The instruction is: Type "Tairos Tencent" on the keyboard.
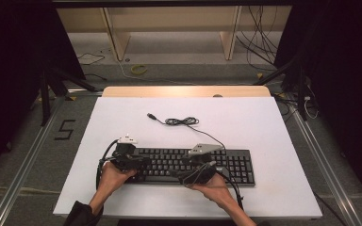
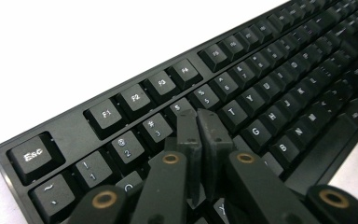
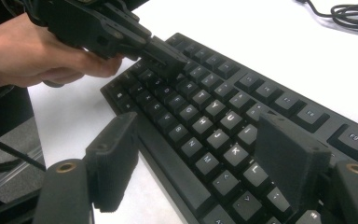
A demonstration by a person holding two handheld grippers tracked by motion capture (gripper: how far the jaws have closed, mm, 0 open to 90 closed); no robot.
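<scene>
Two grippers over the keyboard (image 1: 188, 165) — left gripper (image 2: 198, 122) jaws closed, seemingly touching keys; right gripper (image 3: 205, 163) jaws open.

The high view looks forward and down from above the near side of the bench (image 1: 264, 122), taking in all of it. Each gripper view sits low and very close over the keyboard (image 1: 193, 165), both sharing its left-hand keys; the right one looks left across them.
</scene>
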